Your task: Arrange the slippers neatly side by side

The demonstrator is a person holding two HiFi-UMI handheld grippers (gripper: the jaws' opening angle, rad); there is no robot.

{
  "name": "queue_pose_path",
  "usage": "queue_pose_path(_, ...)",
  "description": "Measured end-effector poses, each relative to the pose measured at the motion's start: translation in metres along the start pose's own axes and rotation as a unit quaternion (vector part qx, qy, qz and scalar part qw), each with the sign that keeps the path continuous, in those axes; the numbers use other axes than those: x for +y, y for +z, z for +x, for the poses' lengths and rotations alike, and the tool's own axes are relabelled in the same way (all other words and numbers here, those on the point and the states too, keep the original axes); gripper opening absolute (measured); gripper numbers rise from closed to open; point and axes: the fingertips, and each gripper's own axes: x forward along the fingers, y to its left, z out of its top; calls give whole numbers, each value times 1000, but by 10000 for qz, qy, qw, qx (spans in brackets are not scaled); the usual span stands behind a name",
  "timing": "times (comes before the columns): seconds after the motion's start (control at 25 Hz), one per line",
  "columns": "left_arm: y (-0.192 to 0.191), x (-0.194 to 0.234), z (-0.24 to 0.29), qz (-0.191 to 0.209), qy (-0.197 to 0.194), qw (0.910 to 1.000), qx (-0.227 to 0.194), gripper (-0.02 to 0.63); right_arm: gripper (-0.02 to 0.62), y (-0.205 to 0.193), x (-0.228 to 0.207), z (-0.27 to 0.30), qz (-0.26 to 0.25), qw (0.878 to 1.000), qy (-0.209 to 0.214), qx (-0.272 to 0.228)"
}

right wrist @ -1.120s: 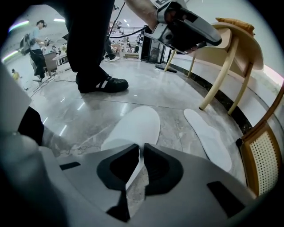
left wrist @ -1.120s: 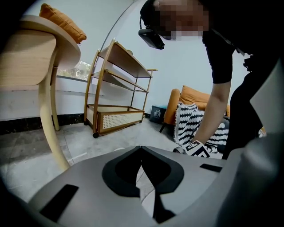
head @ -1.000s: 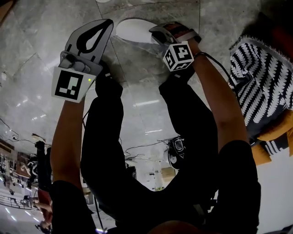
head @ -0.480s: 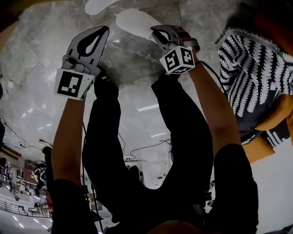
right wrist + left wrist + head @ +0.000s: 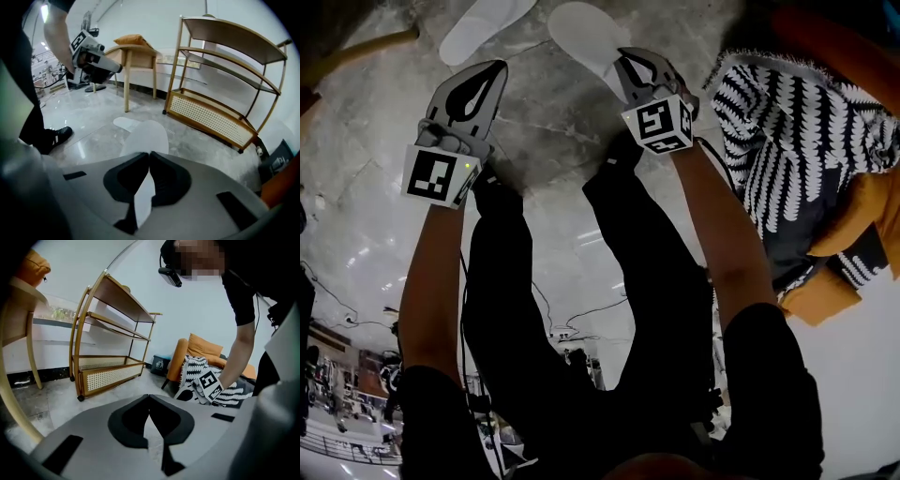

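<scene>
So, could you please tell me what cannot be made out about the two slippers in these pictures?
Near slipper: head view, its nearer end lies under the right tongs; whether they nip it is unclear.
Far slipper: head view, cut by the top edge; right gripper view, partly behind the near slipper.
Left gripper view: neither slipper shows; the left tongs fill the lower frame.

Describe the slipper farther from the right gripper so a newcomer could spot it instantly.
On the grey marble floor ahead of the person lie two flat white slippers. The wanted slipper is the left of the pair in the head view, near a curved wooden leg. Unlike the other slipper, which runs up to the right gripper, it has no gripper over it.
</scene>
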Motion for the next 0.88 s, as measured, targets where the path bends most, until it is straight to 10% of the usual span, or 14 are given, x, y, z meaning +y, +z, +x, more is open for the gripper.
queue_pose_path(0.88,-65,25,10,-9,-36,9989,471,15,38,-98,-46,65,2141,9698,-1096,413)
